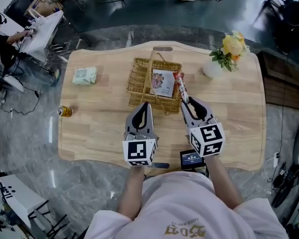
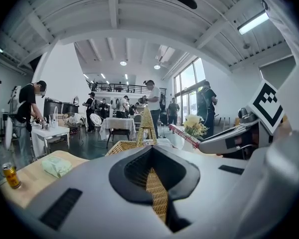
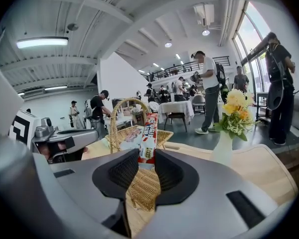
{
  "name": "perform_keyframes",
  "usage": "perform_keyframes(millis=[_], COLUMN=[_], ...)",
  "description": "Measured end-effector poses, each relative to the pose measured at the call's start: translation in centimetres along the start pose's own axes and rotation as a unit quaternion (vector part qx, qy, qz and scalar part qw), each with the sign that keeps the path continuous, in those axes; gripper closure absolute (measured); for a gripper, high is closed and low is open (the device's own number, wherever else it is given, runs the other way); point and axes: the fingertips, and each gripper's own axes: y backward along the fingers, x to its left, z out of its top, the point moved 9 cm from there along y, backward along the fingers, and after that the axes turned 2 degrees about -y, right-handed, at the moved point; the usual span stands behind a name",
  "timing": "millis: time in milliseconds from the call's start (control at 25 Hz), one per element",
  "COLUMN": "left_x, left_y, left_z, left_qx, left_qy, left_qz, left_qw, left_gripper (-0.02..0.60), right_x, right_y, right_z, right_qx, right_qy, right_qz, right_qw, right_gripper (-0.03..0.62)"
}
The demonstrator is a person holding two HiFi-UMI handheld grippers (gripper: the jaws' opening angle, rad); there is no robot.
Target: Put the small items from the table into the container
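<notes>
One long red snack packet (image 1: 181, 86) is pinched by its near end in the right gripper (image 1: 186, 102), its long axis running toward the far edge of the table (image 1: 234, 128), above the right rim of the wicker basket (image 1: 137, 73) at mid-table. The basket's hollow lies just left of it, so a small leftward shift seems needed before release. The left gripper (image 1: 145, 105), jaws together and empty, hovers by the basket's near rim.
</notes>
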Motion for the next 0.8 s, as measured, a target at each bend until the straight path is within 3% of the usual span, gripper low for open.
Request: perform_keyframes(millis=[800], left_x=[3.2], left_y=[-0.7], left_z=[-0.8], left_qx=[0.002], left_qy=[-0.004], left_qz=[0.018], left_qw=[0.9998], left_gripper=[0.588], right_x=[1.7], right_y=[-6.0], right_z=[1.3], right_qx=[-0.008], right_qy=[0.013], right_qz=[0.040], right_qw=[0.999], right_gripper=[0.477])
